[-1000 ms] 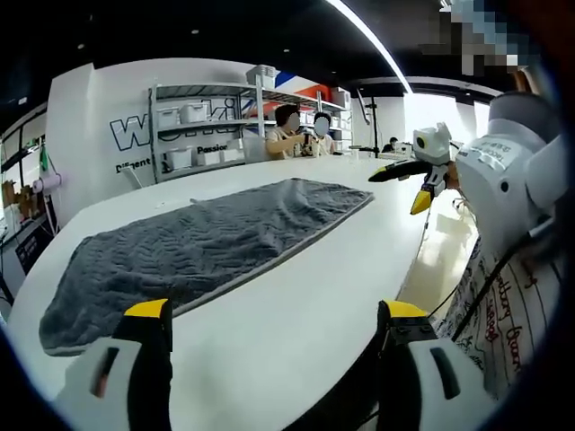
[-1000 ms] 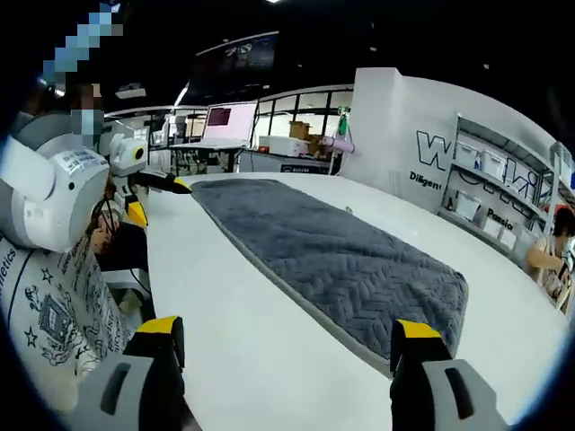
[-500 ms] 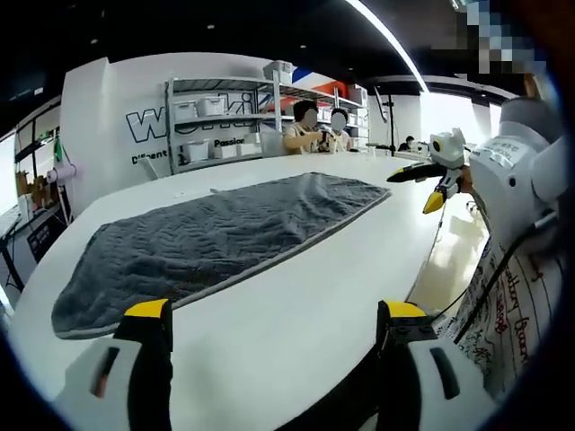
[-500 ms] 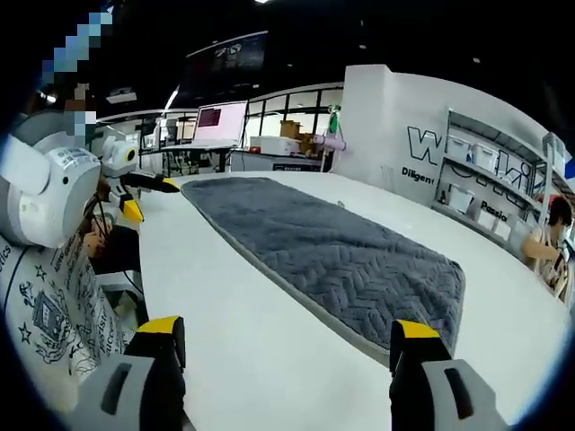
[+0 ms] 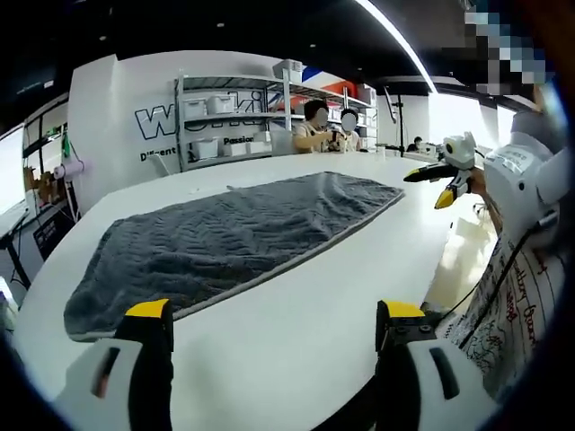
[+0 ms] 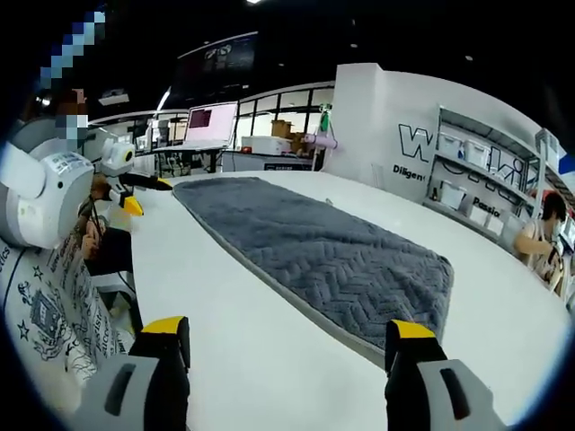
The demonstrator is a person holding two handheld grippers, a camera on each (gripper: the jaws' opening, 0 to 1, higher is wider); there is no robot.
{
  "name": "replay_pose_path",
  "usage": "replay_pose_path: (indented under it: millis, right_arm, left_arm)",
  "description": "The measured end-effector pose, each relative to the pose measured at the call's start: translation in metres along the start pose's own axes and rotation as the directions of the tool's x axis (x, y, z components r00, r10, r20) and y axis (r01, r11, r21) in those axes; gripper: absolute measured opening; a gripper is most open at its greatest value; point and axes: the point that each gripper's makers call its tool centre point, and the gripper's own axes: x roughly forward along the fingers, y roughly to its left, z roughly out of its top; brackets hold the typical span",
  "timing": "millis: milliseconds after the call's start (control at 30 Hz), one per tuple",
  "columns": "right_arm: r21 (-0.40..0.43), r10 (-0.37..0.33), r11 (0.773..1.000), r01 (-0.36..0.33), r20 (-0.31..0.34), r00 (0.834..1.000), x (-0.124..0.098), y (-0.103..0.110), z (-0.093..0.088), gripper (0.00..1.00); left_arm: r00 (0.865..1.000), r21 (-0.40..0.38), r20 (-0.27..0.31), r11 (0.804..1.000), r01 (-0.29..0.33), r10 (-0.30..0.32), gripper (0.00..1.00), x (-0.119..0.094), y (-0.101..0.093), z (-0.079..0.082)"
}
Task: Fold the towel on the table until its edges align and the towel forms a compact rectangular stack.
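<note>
Both hand-held grippers [image 5: 265,314] [image 6: 283,330] wide apart, empty, grey towel [image 5: 225,238] flat on white table [image 5: 296,314], two seated people [image 5: 328,126] in left gripper view

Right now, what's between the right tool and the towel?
Only bare white table separates the open right tool from the gray towel, in the right gripper view.

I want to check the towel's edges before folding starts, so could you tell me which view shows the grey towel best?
The left gripper view: the grey towel lies flat, its full length and near long edge visible from the close end to the far corner. The right gripper view shows the grey towel flat too, seen from the opposite end.
</note>
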Motion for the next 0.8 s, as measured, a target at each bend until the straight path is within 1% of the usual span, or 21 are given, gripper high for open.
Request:
replay_pose_path:
  millis: [67,200,300,433,567,800]
  right_arm:
    - [0.001,-0.010,1.000,0.010,0.007,1.000,-0.001,-0.006,0.002,0.92]
    - [0.004,-0.026,1.000,0.026,-0.001,1.000,0.000,-0.018,0.002,0.91]
    - [-0.001,-0.034,0.999,0.034,-0.007,0.999,0.000,-0.025,0.003,0.91]
    - [-0.003,-0.031,1.000,0.031,-0.006,0.999,0.003,-0.031,0.005,0.90]
    - [0.001,-0.030,1.000,0.030,-0.012,0.999,0.007,-0.040,0.003,0.89]
    - [0.004,-0.016,1.000,0.016,-0.035,0.999,0.014,-0.049,-0.001,0.89]
  left_arm:
    - [1.000,-0.005,0.009,1.000,0.008,-0.008,0.98,0.000,0.006,0.002]
    - [0.998,-0.038,0.061,0.999,0.037,-0.034,0.98,-0.001,0.016,0.009]
    - [0.997,-0.060,0.079,0.998,0.030,-0.025,0.98,-0.003,0.030,0.010]
    - [0.997,-0.083,0.082,0.997,0.010,-0.003,0.98,-0.004,0.050,0.008]
    - [0.998,-0.089,0.068,0.996,-0.008,0.014,0.98,-0.004,0.063,0.004]
    - [0.997,-0.110,0.072,0.994,0.024,-0.016,0.97,0.000,0.079,0.003]
